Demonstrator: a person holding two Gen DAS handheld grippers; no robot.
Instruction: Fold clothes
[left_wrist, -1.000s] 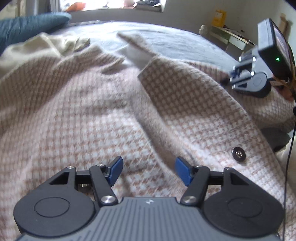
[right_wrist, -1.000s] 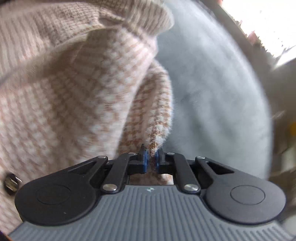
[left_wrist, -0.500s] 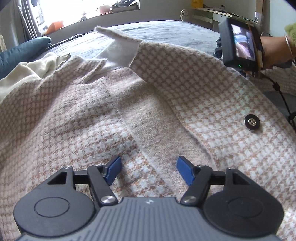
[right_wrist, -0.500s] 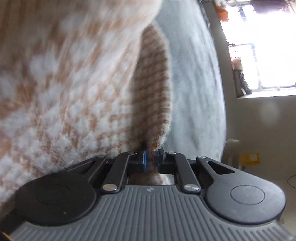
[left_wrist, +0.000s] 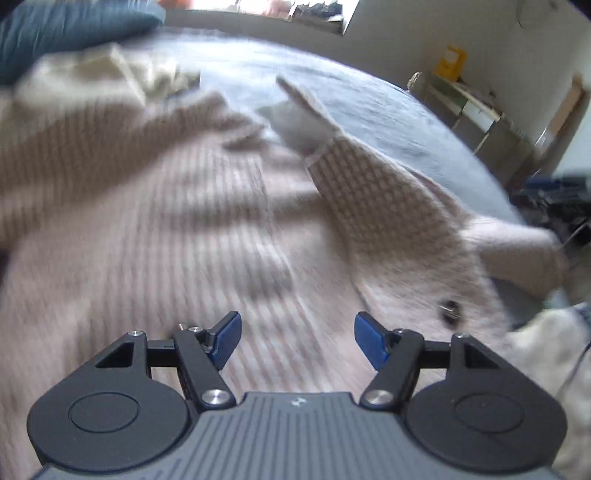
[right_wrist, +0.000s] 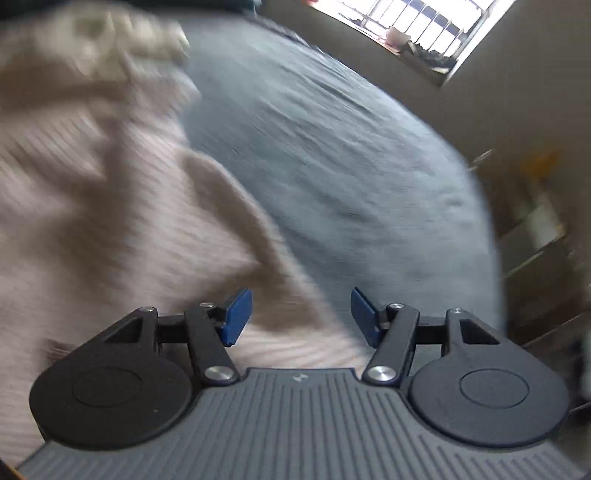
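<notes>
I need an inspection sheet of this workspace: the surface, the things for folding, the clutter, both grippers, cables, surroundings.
Surface: grey-blue bed cover, bare on its far side.
Job's things: pink checked cardigan spread flat, one front panel folded over; dark button near its edge.
Clutter: cream garment crumpled beyond the cardigan; blue pillow.
Grippers: left gripper open above the cardigan, holding nothing; right gripper, jaws just opened, no fabric between them.
Cables: thin cable at the right edge, blurred.
Surroundings: window, shelf by the wall.
</notes>
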